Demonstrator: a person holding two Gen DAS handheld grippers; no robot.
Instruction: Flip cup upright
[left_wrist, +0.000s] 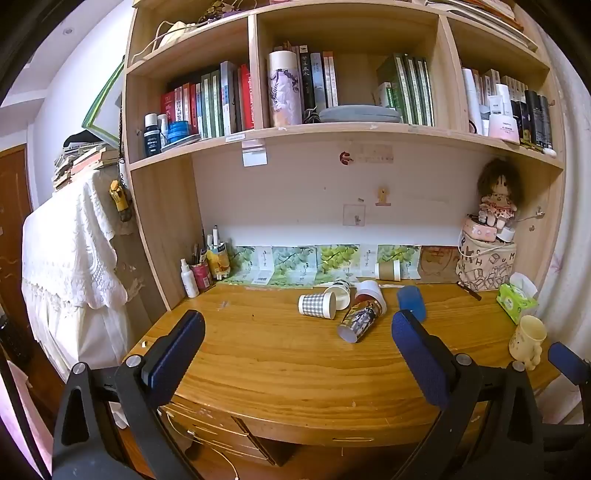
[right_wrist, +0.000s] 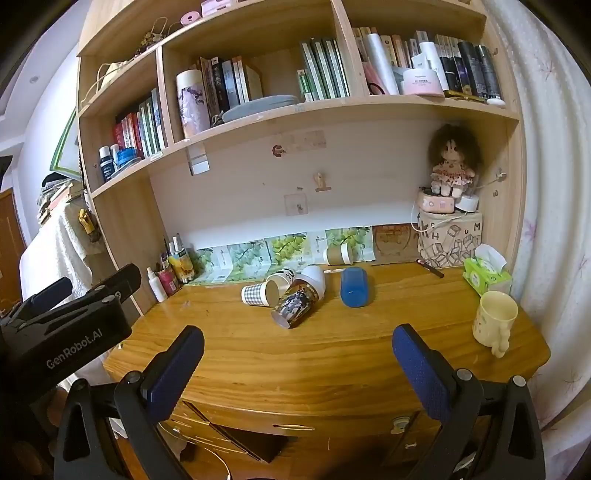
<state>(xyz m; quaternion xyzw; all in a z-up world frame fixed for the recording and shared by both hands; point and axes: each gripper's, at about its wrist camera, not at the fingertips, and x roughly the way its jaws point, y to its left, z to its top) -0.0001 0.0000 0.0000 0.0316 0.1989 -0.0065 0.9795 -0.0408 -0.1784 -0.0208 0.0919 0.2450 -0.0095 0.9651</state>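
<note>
Desk (right_wrist: 332, 350) holds blue cup (right_wrist: 354, 287) sideways, mouth facing camera.

On the worktop (right_wrist: 332, 350), tipped paper cups (right_wrist: 291, 295) cluster at 12 o'clock, a plastic cup (right_wrist: 354, 288) lies just right of them, and a mug (right_wrist: 493, 321) stands at 3 o'clock before a tissue pack (right_wrist: 485, 275).

Your left gripper (left_wrist: 297, 334) and right gripper (right_wrist: 297, 349): black plastic frames, triangular cutouts, silver screws, dark blue textured finger pads (right_wrist: 175, 367). White "GenRobot.AI" lettering on the black body at left of the right-wrist frame.
</note>
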